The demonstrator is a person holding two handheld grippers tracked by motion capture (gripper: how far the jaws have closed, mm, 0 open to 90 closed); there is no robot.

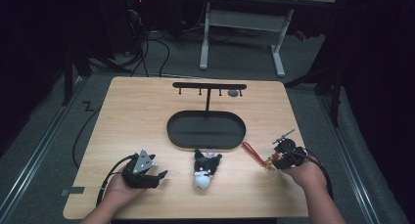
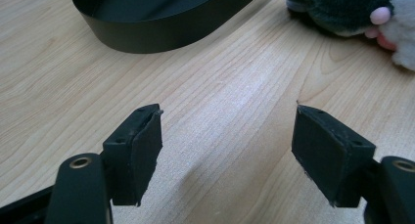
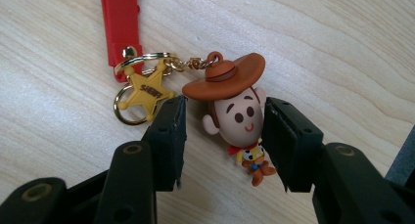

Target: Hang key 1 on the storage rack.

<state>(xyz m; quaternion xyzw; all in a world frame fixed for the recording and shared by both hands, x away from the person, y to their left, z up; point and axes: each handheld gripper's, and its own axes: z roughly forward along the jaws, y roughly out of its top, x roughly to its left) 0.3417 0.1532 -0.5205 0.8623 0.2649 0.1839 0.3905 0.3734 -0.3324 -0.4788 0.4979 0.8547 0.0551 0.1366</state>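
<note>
Near right table edge, we bracket cowboy keychain figure [image 3: 240, 117] with narrowed right gripper [image 3: 222, 136], pads not pressing; left gripper [image 2: 227, 150] wide, empty.

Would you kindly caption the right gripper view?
Right gripper straddles a cowboy figurine keychain on the wooden table.

1. The high view looks forward and down from above the person's side, far enough to take in the whole wooden surface [image 1: 137, 116] and the floor beyond it.
2. The left gripper view sits low and close over the surface, facing along its own jaws toward the black tray [image 2: 161, 35] and the plush toy [image 2: 352, 11]; both also appear mid-table in the high view.
3. The right gripper view looks very near, steeply down at the cowboy keychain [image 3: 235, 116], shared with the high view at its right.
</note>
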